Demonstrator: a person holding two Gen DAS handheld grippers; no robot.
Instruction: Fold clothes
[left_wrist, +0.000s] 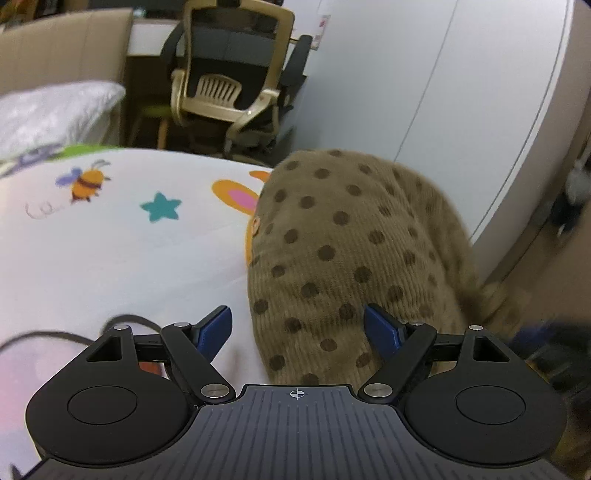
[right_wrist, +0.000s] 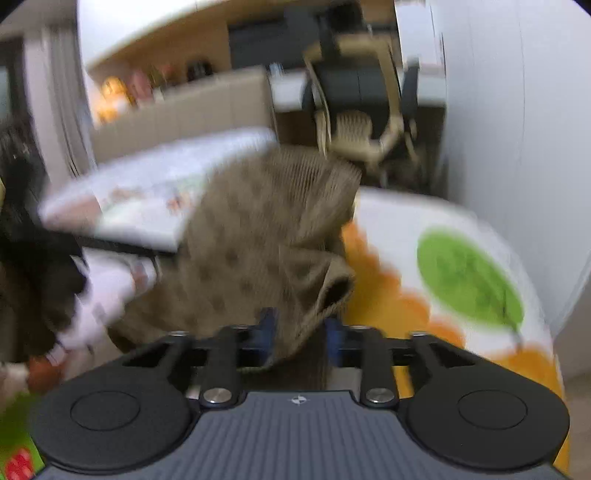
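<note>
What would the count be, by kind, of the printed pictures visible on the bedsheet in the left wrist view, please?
On the bedsheet:
Bee: 1
Star: 1
Pink-and-orange ear shape, partly hidden by the dotted brown garment: 1
Total: 3

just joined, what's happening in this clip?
A person with a gripper in each hand is folding a brown dotted garment on a bed with a cartoon-print sheet. The left gripper is open, one finger on each side of the garment's near edge, not pinching it. The right gripper has its jaws partly apart with a fold of the same cloth hanging between them; that view is too blurred to tell if the pads press it. An office chair stands behind the bed.
</note>
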